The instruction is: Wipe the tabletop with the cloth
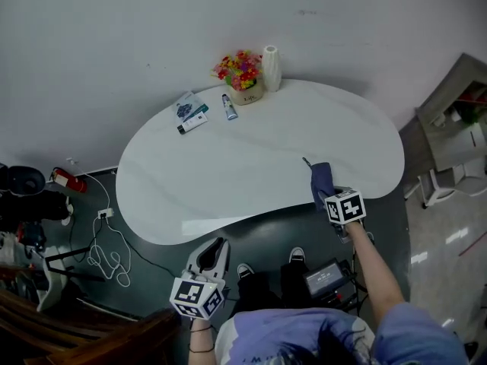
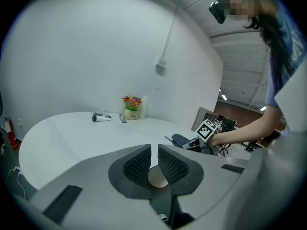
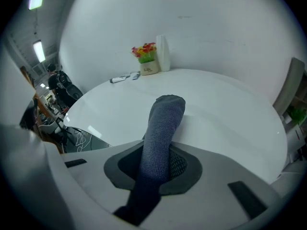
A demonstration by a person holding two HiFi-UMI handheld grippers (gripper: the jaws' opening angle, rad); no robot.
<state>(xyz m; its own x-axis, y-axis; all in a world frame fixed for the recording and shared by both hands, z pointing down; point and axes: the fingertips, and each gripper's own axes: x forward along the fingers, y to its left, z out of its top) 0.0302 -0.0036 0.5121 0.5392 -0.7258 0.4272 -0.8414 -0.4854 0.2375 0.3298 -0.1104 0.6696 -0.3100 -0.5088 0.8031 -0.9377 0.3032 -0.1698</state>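
Cloth (image 3: 164,123) is clamped between the fingers of my right gripper (image 3: 160,163). It is a dark blue fold that stands up out of the pinch, with its free end lying out over the desk (image 1: 228,175). From the head view I have it at the near right edge of the desk, with the cloth's tip on the white top or just above it. I cannot tell for sure whether it is pressed down.

My left gripper (image 2: 154,152) hangs off the near edge, well apart from the cloth. Its fingers are drawn almost together with only a thin slit between them and nothing inside, so it plays no part here.

The top shows no smear, crumb or damp track anywhere, so nothing tells me which parts have been wiped. Judging by where the cloth sits, I take this for one end of a stroke at the rim, with the broad middle and the left lobe left to cover.

At the far edge stand a flower pot (image 1: 240,74) and a white roll (image 1: 271,67), with a tube (image 1: 229,107) and a packet (image 1: 189,112) lying near them. I judge that a wipe carried that far would have to go around these or stop short of them.
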